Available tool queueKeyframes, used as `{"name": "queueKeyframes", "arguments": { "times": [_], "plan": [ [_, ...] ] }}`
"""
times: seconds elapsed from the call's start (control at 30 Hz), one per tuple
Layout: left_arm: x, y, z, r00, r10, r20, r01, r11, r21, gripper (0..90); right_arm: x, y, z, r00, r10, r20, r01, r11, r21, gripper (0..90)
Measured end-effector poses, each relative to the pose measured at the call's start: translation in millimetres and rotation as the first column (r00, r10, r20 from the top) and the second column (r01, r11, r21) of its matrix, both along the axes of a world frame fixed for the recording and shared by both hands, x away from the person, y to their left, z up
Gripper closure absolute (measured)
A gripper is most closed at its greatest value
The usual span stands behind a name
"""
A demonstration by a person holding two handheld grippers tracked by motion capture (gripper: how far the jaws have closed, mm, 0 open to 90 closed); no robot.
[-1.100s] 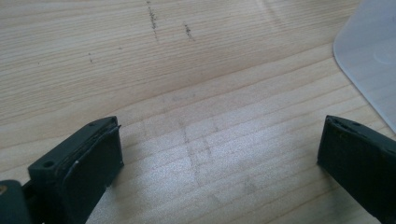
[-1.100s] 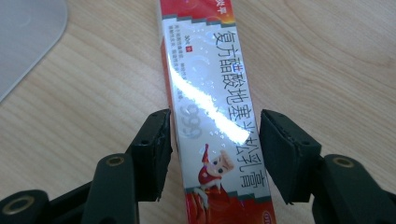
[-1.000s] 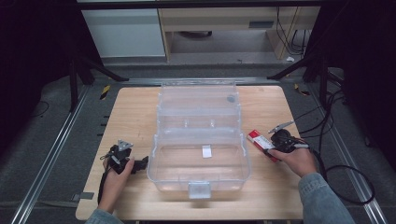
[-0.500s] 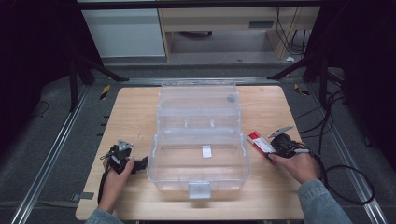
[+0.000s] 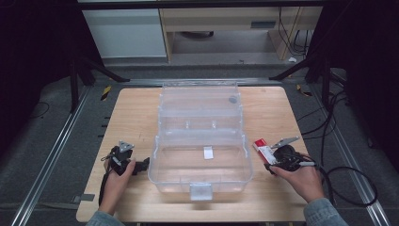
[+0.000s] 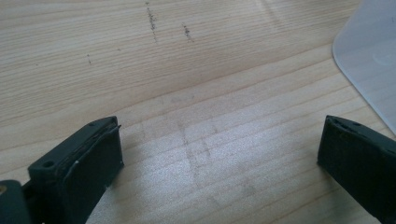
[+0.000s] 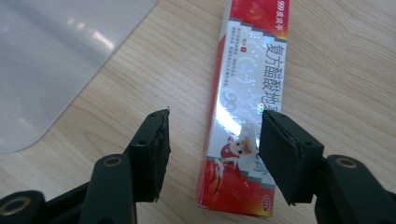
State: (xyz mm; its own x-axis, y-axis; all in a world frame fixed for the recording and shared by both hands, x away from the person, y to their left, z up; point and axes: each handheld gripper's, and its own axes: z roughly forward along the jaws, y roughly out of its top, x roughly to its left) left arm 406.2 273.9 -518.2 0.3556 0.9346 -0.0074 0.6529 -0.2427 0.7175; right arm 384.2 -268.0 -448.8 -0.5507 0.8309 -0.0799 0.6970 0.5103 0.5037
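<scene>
A red and white carton (image 5: 261,148) lies flat on the wooden table, just right of an open clear plastic case (image 5: 200,176). My right gripper (image 5: 269,163) hovers open over the carton's near end. In the right gripper view, one jaw of that gripper (image 7: 217,121) stands over the carton (image 7: 254,60) and the other over bare wood to its left, with the case's corner (image 7: 56,60) beyond. My left gripper (image 5: 142,165) rests open beside the case's left wall. In its own view, that gripper (image 6: 219,135) has only bare wood between its jaws.
The case has a raised lid section at the back holding a small grey round piece (image 5: 232,100), and a latch (image 5: 201,191) at its front. Its corner (image 6: 373,56) lies close to the left gripper. Black cables (image 5: 348,174) trail off the table's right side.
My right gripper has drawn back slightly toward the near edge, staying over the carton's near end. The left gripper and the carton have not moved.
</scene>
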Motion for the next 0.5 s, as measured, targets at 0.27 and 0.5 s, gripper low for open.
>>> {"name": "queueKeyframes", "arguments": {
  "times": [0.27,0.5],
  "plan": [
    [0.5,-0.2,0.0,1.0,-0.002,0.0,0.002,1.0,-0.001,0.0,-0.1,-12.9,1.8,0.9996,-0.028,-0.001,0.028,0.999,-0.016,43.3],
    [0.6,-0.2,0.0,1.0,-0.003,0.0,0.003,1.0,-0.001,0.0,7.4,-16.0,-3.7,0.9979,-0.038,-0.052,0.038,0.999,-0.017,43.4]
  ]
}}
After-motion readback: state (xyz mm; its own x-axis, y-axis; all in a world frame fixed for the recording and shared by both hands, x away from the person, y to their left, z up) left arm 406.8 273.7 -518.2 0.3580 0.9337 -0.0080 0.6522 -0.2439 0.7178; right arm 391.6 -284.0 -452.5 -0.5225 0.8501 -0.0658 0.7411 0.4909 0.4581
